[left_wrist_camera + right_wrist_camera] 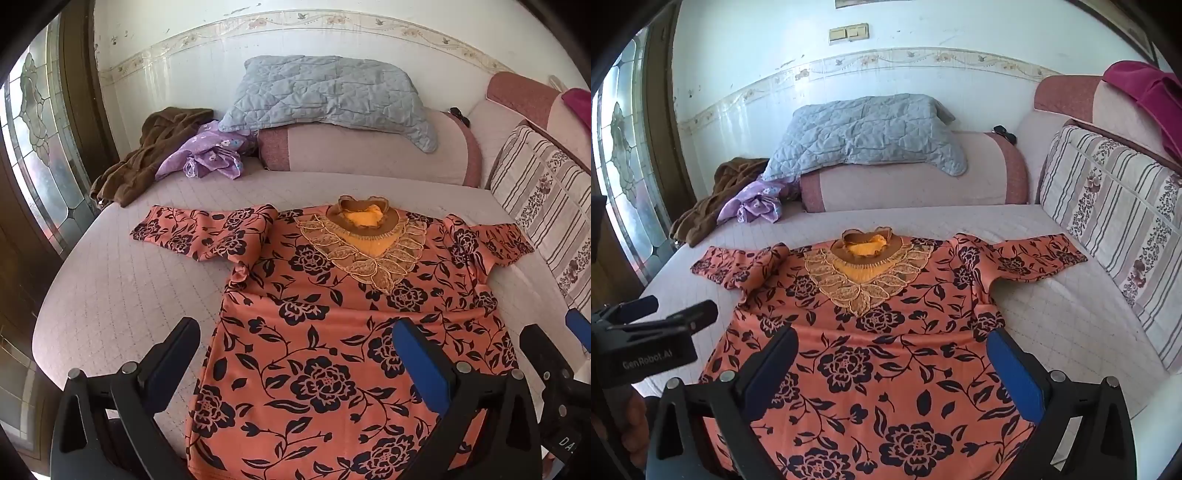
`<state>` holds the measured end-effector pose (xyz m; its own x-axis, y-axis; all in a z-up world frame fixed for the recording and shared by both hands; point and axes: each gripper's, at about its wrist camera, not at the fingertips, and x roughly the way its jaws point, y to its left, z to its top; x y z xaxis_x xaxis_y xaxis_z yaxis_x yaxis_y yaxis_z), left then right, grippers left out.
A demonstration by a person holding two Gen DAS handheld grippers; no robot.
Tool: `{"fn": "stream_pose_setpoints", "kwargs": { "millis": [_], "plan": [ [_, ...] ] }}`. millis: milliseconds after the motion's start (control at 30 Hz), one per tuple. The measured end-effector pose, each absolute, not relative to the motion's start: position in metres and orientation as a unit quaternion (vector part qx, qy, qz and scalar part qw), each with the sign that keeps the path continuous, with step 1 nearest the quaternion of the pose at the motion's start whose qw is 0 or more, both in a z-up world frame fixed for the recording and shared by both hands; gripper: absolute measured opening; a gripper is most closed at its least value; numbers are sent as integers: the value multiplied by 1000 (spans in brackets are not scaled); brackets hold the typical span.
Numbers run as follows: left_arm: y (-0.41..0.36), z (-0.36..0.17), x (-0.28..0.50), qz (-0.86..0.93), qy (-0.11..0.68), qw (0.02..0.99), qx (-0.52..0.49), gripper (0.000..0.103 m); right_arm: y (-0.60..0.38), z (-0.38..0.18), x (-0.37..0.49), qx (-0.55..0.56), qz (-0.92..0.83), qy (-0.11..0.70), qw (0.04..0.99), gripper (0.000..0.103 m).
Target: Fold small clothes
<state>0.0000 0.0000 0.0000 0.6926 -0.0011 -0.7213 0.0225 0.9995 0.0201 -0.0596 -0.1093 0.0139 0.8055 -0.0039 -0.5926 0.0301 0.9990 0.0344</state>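
- You're hovering both tongs, left [295, 365] and right [892, 373], spread wide and empty, over the floral top [332, 332] lying flat on the bed [122, 295].
- Pre-fold step, I'd say: next you're going for the sleeves at 10 and 2 o'clock, pinching single layers.

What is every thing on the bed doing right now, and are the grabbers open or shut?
Orange flowered top: spread flat, face up, not folded yet; sleeves out to the sides.
Left gripper: jaws open, holding nothing, above the top.
Right gripper: jaws open, holding nothing, above the top.
Purple cloth: crumpled in a heap.
Brown cloth: crumpled beside the purple one.
Grey quilt: draped over the bolster.
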Motion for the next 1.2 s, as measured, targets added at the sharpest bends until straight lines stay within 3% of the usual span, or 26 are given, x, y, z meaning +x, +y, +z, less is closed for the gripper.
{"fn": "stream_pose_setpoints", "kwargs": {
  "millis": [1200],
  "plan": [
    [-2,6,-4,-8,384,923,25,103,-109,33,-64,12,-19,280,960,103]
  ]
}}
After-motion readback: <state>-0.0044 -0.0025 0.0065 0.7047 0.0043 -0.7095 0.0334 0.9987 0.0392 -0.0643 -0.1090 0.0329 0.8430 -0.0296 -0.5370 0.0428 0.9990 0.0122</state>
